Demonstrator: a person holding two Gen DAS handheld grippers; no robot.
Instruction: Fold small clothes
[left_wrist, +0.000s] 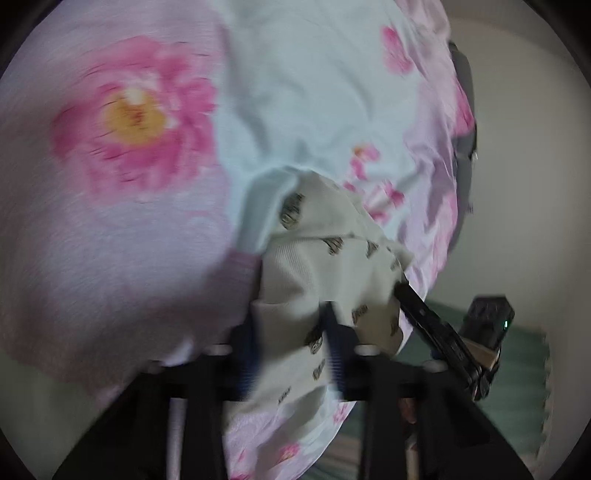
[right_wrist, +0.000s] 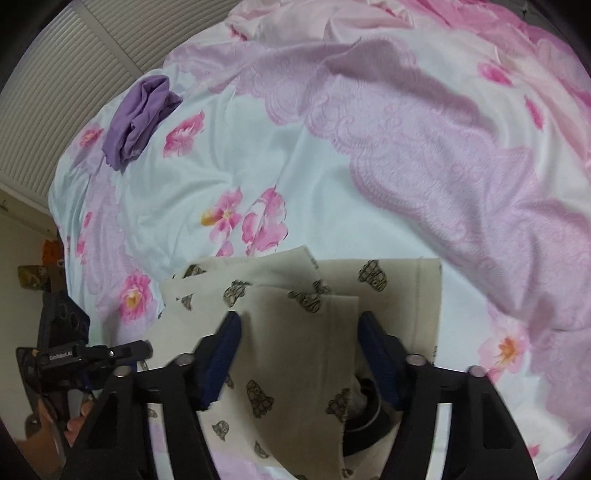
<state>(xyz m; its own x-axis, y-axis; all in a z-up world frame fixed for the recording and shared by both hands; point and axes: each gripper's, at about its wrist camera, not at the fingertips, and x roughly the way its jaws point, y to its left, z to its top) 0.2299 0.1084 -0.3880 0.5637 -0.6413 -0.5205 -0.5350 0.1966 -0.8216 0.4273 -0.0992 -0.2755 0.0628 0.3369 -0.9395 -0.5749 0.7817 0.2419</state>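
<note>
Cream cloth printed with small dark figures, the little garment (left_wrist: 332, 266), lies bunched on the pink-flowered bedsheet (left_wrist: 110, 221) in your left wrist view, and your left gripper (left_wrist: 291, 350) has its blue pads close together with a strip of that cloth pinched between them, while your right gripper (left_wrist: 439, 325) pokes into the garment's edge from beside it. From your right wrist view the same garment (right_wrist: 303, 332) lies partly folded on the bedsheet (right_wrist: 332, 166), your right gripper (right_wrist: 299, 354) has its fingers spread wide with a raised flap of the cloth between them, touching the left pad; your left gripper (right_wrist: 110, 352) sits just beside the garment, and a crumpled purple cloth (right_wrist: 138, 118) lies well apart from it.
</note>
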